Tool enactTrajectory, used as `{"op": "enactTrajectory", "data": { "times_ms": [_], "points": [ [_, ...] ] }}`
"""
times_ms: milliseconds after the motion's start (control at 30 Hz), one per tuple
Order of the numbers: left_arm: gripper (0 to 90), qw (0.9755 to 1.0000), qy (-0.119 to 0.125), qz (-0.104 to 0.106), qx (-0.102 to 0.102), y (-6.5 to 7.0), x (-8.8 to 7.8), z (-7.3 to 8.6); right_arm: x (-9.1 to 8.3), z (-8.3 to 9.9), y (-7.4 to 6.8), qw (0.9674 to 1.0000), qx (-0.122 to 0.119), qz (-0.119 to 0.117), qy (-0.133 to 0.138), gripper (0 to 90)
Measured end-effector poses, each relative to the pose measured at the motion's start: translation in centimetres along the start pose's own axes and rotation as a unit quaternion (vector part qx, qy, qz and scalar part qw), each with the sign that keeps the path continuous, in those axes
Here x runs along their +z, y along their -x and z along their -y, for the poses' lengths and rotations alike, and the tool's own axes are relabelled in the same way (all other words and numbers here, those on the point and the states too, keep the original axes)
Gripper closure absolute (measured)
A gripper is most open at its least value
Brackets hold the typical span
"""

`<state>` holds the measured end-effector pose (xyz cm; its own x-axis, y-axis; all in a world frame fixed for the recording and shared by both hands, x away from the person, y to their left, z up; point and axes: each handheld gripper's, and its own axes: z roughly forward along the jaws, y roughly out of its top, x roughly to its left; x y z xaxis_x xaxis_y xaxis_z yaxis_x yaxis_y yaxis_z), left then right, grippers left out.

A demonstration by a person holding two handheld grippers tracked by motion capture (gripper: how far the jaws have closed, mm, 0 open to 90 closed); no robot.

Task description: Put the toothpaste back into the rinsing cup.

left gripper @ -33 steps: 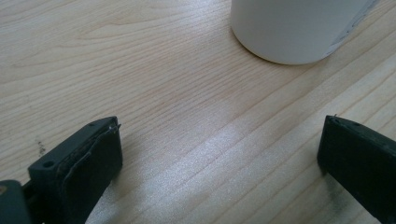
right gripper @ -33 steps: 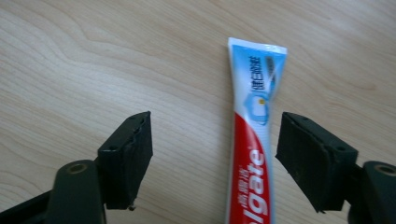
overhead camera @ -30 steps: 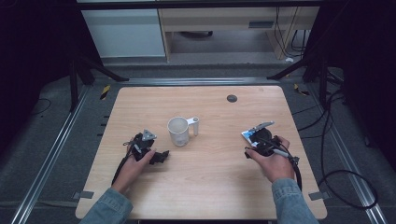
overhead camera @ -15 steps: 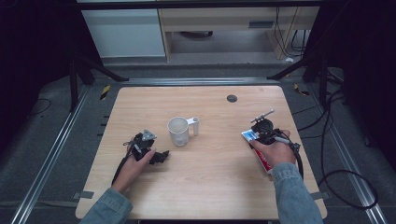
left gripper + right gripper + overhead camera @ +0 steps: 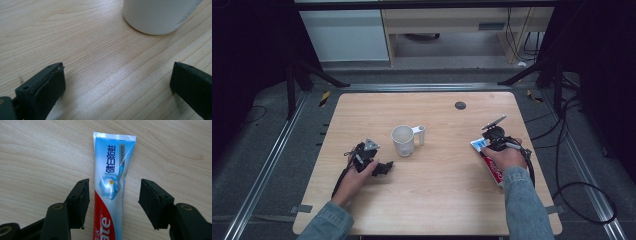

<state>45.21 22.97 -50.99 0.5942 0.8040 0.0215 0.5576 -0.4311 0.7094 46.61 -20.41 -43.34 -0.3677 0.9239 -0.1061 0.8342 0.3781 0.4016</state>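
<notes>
Overhead light is falling evenly on the pale table (image 5: 432, 200), while the surrounding floor is sinking into near darkness. In the left gripper view a soft sheen is streaking the wood, and the jaws are blurring slightly. In the right gripper view glare is washing the toothpaste tube (image 5: 112, 182), though its print is staying sharp.
</notes>
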Motion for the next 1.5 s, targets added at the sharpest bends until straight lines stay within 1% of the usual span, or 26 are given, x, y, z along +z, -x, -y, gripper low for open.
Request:
{"op": "enactTrajectory", "data": {
  "times_ms": [133,167,333,467,500,600,667,733,833,900,933,1400,1500],
  "points": [
    [0.0,1.0000,0.000,0.000,0.000,0.0,0.0,0.0,0.5,-0.4,-0.1,1.0000,0.000,-0.001,-0.003,40.7],
    [0.0,1.0000,0.000,0.000,0.000,0.0,0.0,0.0,0.9,-0.6,-0.1,1.0000,0.004,-0.003,-0.006,40.4],
    [0.0,1.0000,0.000,0.000,0.000,0.0,0.0,0.0,1.5,-1.1,-0.2,0.9999,0.004,0.000,-0.015,40.8],
    [0.0,1.0000,0.000,0.000,0.001,0.0,0.0,0.0,1.9,-1.2,-0.2,0.9998,0.001,0.000,-0.020,41.0],
    [0.0,1.0000,0.000,0.000,0.001,0.0,0.0,0.0,2.3,-1.1,-0.2,0.9996,0.001,0.000,-0.029,41.0],
    [0.0,1.0000,0.000,0.000,0.001,0.0,0.0,0.0,2.7,-1.0,-0.2,0.9993,0.000,0.000,-0.036,41.2],
    [0.0,1.0000,0.000,0.000,0.001,0.0,0.0,0.0,3.0,-0.9,-0.1,0.9993,0.001,-0.002,-0.038,42.3],
    [0.0,1.0000,0.000,0.001,0.001,0.0,0.0,0.0,3.4,-0.8,-0.1,0.9990,0.001,-0.002,-0.046,44.4],
    [0.0,1.0000,0.000,0.001,0.001,0.0,0.0,0.0,3.6,-0.8,0.0,0.9989,0.001,-0.004,-0.047,47.3],
    [0.0,1.0000,0.000,0.001,0.001,0.0,0.0,0.0,3.7,-0.9,0.0,0.9986,0.001,-0.007,-0.053,49.0],
    [0.0,1.0000,0.000,0.001,0.001,0.0,0.0,0.0,3.8,-0.9,-0.1,0.9985,-0.003,-0.007,-0.055,50.6],
    [0.0,1.0000,0.000,0.001,0.001,0.0,0.0,0.0,4.1,-1.1,0.4,0.9971,-0.005,-0.019,-0.073,52.8],
    [0.0,1.0000,0.000,0.001,0.001,0.0,0.0,0.0,4.1,-1.1,0.4,0.9970,-0.002,-0.020,-0.075,53.6]
  ]
}}
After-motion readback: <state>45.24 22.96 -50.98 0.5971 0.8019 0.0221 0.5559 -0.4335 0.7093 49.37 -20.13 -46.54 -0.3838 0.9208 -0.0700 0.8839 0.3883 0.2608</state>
